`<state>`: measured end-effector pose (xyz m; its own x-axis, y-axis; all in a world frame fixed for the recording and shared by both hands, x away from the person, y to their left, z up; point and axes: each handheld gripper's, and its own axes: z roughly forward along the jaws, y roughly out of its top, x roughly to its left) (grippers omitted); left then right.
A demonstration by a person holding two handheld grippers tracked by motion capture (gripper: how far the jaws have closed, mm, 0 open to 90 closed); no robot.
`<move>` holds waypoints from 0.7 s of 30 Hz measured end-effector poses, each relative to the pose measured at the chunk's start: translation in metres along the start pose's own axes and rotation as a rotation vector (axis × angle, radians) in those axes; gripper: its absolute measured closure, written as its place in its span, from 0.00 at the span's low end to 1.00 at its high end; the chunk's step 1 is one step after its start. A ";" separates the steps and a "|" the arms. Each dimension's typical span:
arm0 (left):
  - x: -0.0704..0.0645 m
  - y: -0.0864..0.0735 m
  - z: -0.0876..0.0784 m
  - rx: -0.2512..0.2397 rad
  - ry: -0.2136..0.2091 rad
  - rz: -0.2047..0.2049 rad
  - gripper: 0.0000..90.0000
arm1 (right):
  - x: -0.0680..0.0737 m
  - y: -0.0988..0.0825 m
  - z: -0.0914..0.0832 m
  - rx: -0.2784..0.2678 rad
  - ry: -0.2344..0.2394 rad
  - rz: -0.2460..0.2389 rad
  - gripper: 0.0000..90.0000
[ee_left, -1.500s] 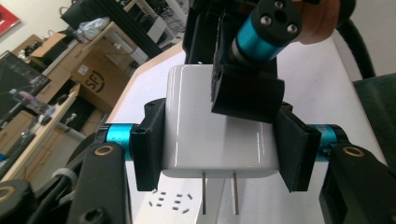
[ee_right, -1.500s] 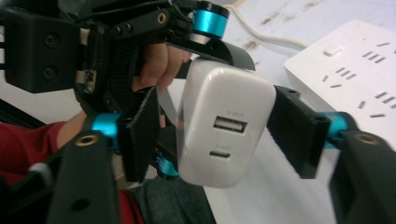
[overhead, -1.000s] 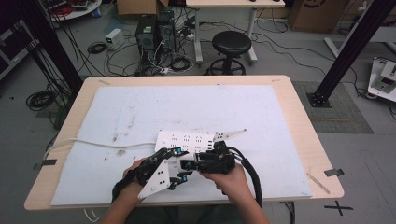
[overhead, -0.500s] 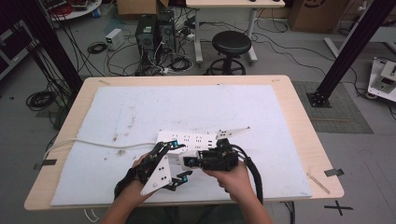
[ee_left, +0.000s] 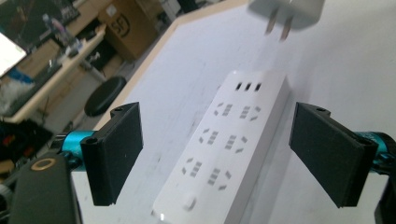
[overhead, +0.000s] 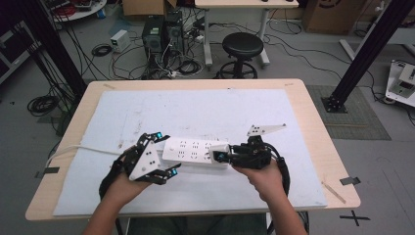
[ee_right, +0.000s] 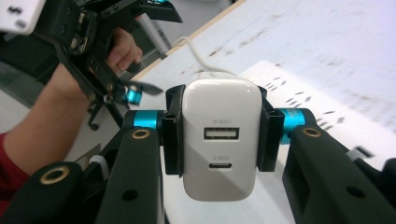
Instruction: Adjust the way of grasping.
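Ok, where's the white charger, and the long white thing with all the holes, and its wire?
Charger (ee_right: 221, 140): right gripper view, on its face by the USB ports, held between the right tongs.
Power strip (ee_left: 224, 140): left gripper view, on its top among the sockets.
Power strip's cord (overhead: 85, 148): high view, on its stretch across the mat.

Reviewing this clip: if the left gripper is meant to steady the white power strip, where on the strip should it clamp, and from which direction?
Across the two long sides of the power strip, at the switch end nearest the left gripper, coming in along its length. The strip lies flat, and its width already fits between the open jaws. That probably keeps the sockets clear for the charger clamped in the right gripper.
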<state>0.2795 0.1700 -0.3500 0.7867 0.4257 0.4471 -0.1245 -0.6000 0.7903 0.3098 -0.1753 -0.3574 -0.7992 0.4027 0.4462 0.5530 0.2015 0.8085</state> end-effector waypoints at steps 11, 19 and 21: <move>0.058 -0.017 -0.017 0.099 -0.053 -0.161 0.19 | -0.012 0.010 -0.026 0.004 -0.121 -0.060 0.70; 0.078 -0.029 -0.012 0.158 -0.070 -0.210 0.19 | -0.018 0.010 -0.031 0.001 -0.155 -0.056 0.70; 0.078 -0.030 -0.011 0.165 -0.082 -0.219 0.19 | -0.021 0.013 -0.032 0.015 -0.168 -0.050 0.70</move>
<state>0.3380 0.2285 -0.3349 0.8311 0.5054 0.2322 0.1492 -0.6048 0.7823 0.3264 -0.2097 -0.3439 -0.7762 0.5347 0.3340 0.5177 0.2382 0.8217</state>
